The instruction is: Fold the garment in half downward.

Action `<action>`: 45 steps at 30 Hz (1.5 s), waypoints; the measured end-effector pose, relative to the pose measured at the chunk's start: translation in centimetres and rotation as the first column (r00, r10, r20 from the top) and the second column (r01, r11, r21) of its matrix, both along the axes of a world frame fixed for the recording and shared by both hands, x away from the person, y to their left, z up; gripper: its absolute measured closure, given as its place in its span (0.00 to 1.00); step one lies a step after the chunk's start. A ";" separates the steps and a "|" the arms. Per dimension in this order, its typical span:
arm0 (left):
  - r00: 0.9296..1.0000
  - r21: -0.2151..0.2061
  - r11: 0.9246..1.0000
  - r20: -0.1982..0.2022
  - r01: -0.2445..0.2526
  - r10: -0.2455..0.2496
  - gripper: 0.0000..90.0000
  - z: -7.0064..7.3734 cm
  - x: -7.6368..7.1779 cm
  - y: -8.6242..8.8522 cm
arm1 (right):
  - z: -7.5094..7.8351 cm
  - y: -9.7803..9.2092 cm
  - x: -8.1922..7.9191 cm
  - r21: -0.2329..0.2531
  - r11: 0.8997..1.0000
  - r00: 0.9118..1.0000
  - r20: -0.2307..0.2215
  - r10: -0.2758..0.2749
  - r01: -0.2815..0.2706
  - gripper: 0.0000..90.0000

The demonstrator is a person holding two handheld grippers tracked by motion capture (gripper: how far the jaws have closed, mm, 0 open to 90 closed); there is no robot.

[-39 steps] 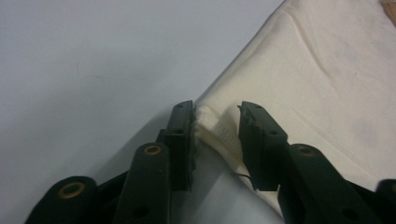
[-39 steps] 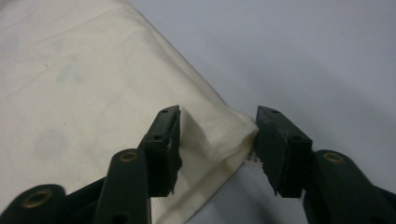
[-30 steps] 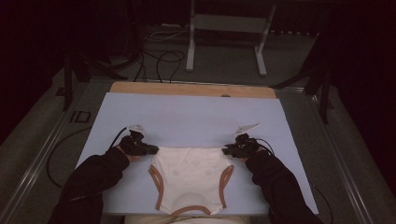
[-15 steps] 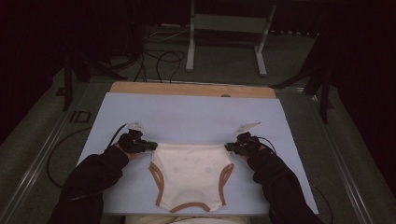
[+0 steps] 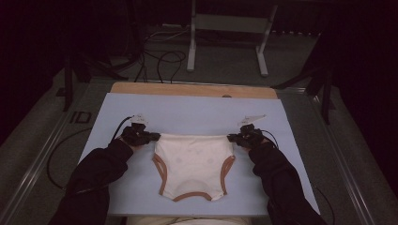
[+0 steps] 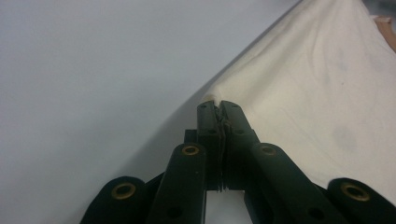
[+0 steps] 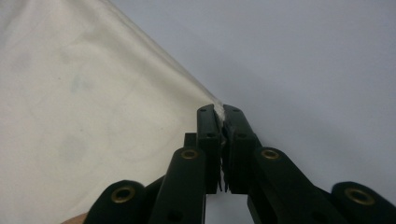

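Note:
A cream baby bodysuit bottom (image 5: 193, 161) with brown-trimmed leg openings lies spread on the pale blue mat (image 5: 197, 115), its straight top edge pulled taut between the two grippers. My left gripper (image 5: 151, 137) is shut on the garment's upper left corner, and the cloth (image 6: 317, 93) runs away from its jaws up to the right. My right gripper (image 5: 233, 138) is shut on the upper right corner, where the cloth (image 7: 84, 93) spreads to the left of the jaws. Black sleeves (image 5: 96, 173) reach in from the bottom.
The mat lies on a wooden table whose far edge (image 5: 192, 89) shows as a tan strip. Beyond it stand a metal frame (image 5: 225, 37) and loose cables (image 5: 159, 56) on the floor. A cable (image 5: 56, 164) trails left off the mat.
Both grippers have moved away from the person with the garment's corners, dragging the bodysuit farther onto the mat. Its lower brown-trimmed edge now lies on the mat.

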State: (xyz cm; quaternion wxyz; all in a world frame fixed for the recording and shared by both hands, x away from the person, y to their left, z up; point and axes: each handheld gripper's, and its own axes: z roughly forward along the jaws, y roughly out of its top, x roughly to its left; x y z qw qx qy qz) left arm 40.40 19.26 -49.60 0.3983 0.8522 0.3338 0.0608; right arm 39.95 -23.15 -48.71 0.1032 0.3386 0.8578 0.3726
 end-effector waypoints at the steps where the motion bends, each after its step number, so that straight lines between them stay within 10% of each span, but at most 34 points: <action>1: 1.000 0.005 1.000 0.008 -0.005 0.005 0.99 0.0 0.2 -0.1 | 0.0 -0.1 0.2 0.003 1.000 1.000 0.001 -0.006 0.006 0.97; 23: 0.992 0.051 0.991 0.035 -0.123 0.121 0.98 -1.1 4.5 -2.1 | -0.6 0.0 5.4 -0.013 0.992 0.992 -0.015 -0.126 0.126 0.97; 45: 0.984 0.115 0.977 0.004 -0.179 0.180 0.98 -2.2 6.5 -3.4 | -2.3 0.3 7.2 -0.036 0.985 0.985 -0.037 -0.170 0.168 0.96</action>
